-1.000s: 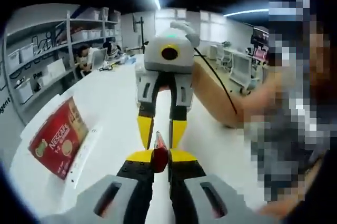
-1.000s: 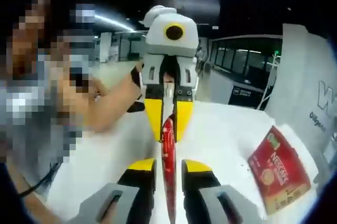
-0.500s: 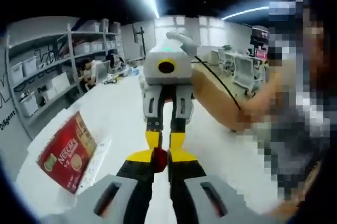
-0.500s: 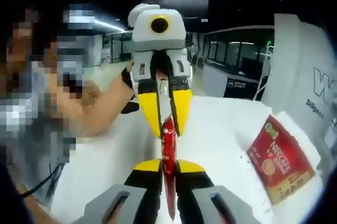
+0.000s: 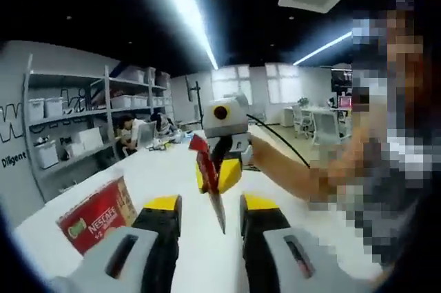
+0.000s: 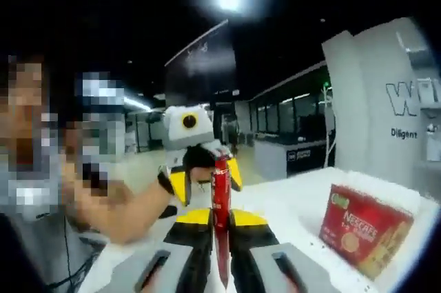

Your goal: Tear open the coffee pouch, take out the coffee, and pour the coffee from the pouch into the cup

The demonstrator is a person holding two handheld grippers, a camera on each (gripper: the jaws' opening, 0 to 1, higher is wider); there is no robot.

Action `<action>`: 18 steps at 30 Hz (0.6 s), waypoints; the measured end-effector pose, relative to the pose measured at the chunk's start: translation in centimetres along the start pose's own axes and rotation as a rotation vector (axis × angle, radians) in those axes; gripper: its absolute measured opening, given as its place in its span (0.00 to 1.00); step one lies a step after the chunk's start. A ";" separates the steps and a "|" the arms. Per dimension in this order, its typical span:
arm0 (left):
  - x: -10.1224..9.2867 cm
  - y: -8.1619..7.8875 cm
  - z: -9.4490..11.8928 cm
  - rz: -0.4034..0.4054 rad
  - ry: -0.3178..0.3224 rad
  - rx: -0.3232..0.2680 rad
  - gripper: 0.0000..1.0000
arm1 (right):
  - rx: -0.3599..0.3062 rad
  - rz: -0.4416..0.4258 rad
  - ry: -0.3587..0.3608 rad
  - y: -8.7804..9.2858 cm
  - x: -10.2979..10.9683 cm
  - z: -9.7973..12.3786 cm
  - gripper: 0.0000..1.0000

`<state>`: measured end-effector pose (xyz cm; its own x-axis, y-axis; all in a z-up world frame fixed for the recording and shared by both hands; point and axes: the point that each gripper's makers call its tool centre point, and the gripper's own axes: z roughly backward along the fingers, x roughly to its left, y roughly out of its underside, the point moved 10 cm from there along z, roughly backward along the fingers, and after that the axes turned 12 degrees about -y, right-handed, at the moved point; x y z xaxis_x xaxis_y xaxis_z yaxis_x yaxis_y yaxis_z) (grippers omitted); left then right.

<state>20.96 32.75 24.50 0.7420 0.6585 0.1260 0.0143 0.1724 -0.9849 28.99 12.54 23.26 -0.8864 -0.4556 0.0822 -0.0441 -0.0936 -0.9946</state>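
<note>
White tabletop [image 6: 303,200] below; my right gripper [image 6: 219,218] pinches the light, floppy coffee pouch [image 6: 220,203] at frame centre, left gripper [image 5: 210,214] open; regrip near its top edge.

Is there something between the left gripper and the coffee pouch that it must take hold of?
Nothing visible. In the left gripper view the red coffee pouch hangs just past the open left gripper, held by the right gripper. The red box lies off to the side on the white table.
</note>
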 end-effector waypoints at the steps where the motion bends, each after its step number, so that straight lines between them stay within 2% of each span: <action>1: 0.1 0.0 -0.1 0.010 0.003 -0.008 0.35 | -0.086 0.015 0.000 -0.7 -0.1 0.0 0.09; 3: 0.2 0.0 -0.5 0.010 0.004 -0.009 0.34 | -0.166 0.021 -0.002 -1.3 -0.2 -0.3 0.09; 5: 0.2 0.0 -0.9 0.005 0.001 -0.005 0.34 | -0.215 0.018 -0.003 -1.6 -0.3 -0.6 0.09; 9: 1.5 -0.4 -1.1 0.017 0.000 -0.008 0.28 | -0.228 0.024 0.004 -1.6 -0.5 -1.5 0.09; 12: 0.9 -0.6 -1.4 0.034 0.008 -0.017 0.23 | -0.225 0.023 -0.009 -1.4 -0.4 -2.2 0.09; 18: 0.7 -0.6 -1.7 0.032 0.022 -0.015 0.19 | -0.286 0.021 -0.051 -1.9 0.1 -2.7 0.09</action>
<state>22.58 31.85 25.02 0.7565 0.6475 0.0922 0.0005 0.1404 -0.9901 27.79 15.04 24.99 -0.8644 -0.4996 0.0568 -0.1604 0.1670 -0.9728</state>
